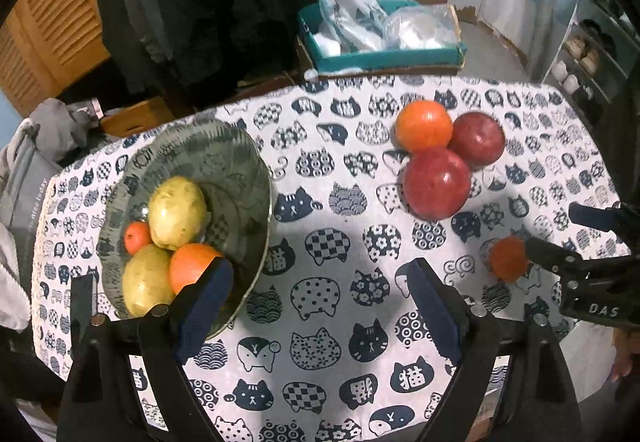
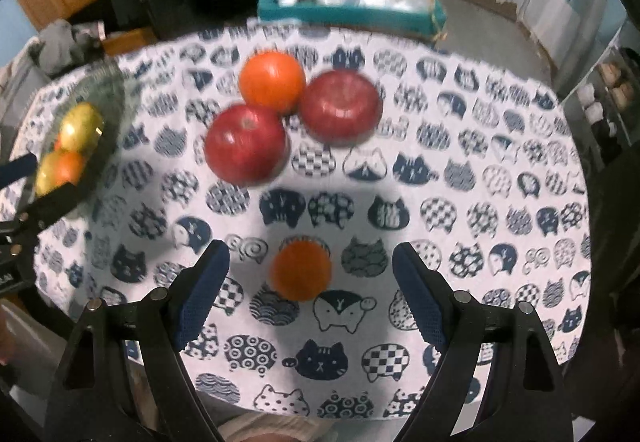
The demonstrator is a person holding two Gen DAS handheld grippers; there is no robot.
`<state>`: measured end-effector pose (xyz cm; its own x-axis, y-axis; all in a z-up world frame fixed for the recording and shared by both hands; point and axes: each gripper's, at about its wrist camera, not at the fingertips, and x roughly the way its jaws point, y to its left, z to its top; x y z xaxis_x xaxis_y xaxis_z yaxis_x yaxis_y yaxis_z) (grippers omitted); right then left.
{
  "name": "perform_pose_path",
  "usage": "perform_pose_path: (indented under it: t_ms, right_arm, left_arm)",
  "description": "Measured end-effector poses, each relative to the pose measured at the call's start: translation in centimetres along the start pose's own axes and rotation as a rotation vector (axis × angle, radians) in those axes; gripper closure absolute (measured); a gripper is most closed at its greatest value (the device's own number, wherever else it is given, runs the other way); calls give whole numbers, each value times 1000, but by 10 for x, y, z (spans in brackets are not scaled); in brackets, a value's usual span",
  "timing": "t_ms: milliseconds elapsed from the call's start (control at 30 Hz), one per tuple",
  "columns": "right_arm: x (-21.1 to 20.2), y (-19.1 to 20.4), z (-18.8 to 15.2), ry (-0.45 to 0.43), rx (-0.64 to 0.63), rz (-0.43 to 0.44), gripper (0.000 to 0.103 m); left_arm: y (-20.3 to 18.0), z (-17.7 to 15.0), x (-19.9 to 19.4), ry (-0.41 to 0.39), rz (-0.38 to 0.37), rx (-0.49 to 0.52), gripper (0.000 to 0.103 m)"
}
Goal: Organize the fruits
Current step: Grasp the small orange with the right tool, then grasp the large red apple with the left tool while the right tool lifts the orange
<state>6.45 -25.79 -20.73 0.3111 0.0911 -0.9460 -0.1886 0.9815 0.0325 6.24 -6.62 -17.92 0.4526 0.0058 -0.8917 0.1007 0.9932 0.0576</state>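
Observation:
A glass bowl [image 1: 240, 162] at the table's left holds two yellow-green fruits [image 1: 178, 212], an orange [image 1: 192, 266] and a small orange fruit [image 1: 137, 237]. Two red apples [image 2: 246, 144] and an orange [image 2: 272, 80] lie grouped at the table's middle back. A small orange fruit [image 2: 301, 269] lies alone on the cloth, between and just ahead of my right gripper's [image 2: 310, 278] open jaws, untouched. My left gripper [image 1: 320, 294] is open and empty, its left finger over the bowl's near rim.
The table wears a white cloth with navy cat prints [image 1: 328, 342]. A teal box with plastic bags [image 1: 380, 54] stands behind the table. Grey clothes [image 1: 56, 126] lie past the left edge. Shelves [image 1: 592, 54] stand at the right.

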Motion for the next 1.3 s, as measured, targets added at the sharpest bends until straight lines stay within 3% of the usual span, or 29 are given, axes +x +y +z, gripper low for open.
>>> perform_pose_path:
  t_ms: [433,633,733,933,1300]
  right_arm:
    - [57,-11,-18,124,40,27,24]
    - [69,-10,-22,147,51,75,41]
    - [70,-10,-22,144,43,110,59]
    - [63,-11,-12,119,44,81,59]
    - [48,-51,10,43,79,-11,59]
  left_arm:
    - [0,-13,51,115,-15,-31,13]
    - [-4,-11,56,128,-20,-32,13]
    - [-6,-8,56,123,-31,-36,13]
    - [-16,3,57,112,-63,-36,13]
    - [-37,39,65,72,-131,-53,13]
